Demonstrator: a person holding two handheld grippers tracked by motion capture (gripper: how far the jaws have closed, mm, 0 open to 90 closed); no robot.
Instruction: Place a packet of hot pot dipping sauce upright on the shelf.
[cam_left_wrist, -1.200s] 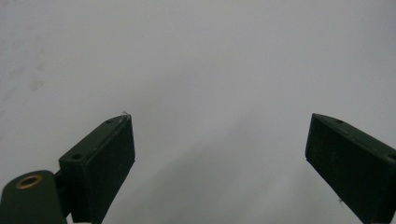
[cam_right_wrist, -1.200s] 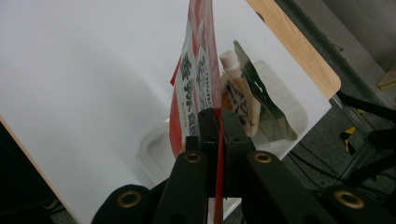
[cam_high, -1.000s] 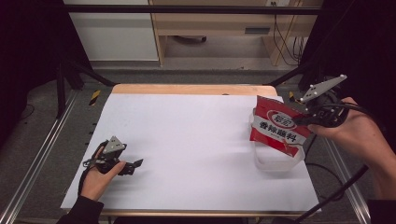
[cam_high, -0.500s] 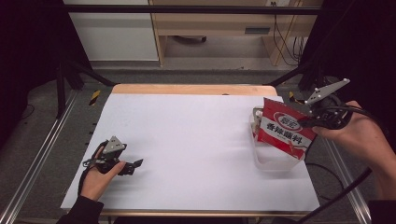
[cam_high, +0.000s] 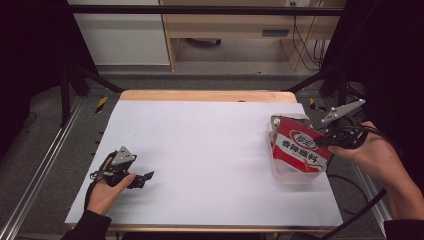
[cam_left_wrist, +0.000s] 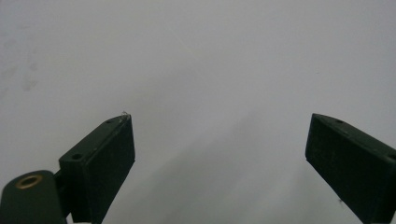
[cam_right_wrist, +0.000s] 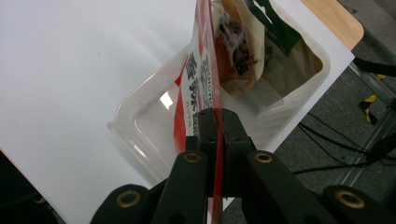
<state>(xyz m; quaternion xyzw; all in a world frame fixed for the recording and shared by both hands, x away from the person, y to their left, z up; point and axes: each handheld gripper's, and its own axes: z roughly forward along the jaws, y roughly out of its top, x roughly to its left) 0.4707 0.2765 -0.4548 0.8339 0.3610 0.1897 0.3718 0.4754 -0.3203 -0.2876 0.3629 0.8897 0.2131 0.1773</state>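
The red packet (cam_high: 300, 150), clamped edge-on in the right gripper's (cam_right_wrist: 212, 122) jaws, has been lowered over the clear tub (cam_high: 292, 175) at the surface's right; release seems close. The left gripper (cam_high: 145, 176) is rested near-left, jaws apart.

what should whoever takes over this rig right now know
Right tool: shut on the red packet, holding it upright by one edge over the clear tub at the table's right side.
Left tool: open, nothing held, low over the white table near the front left.
Done: the tub already holds other packets.
Left: lower the red packet into the tub's free near end, let go, pull the tool clear.
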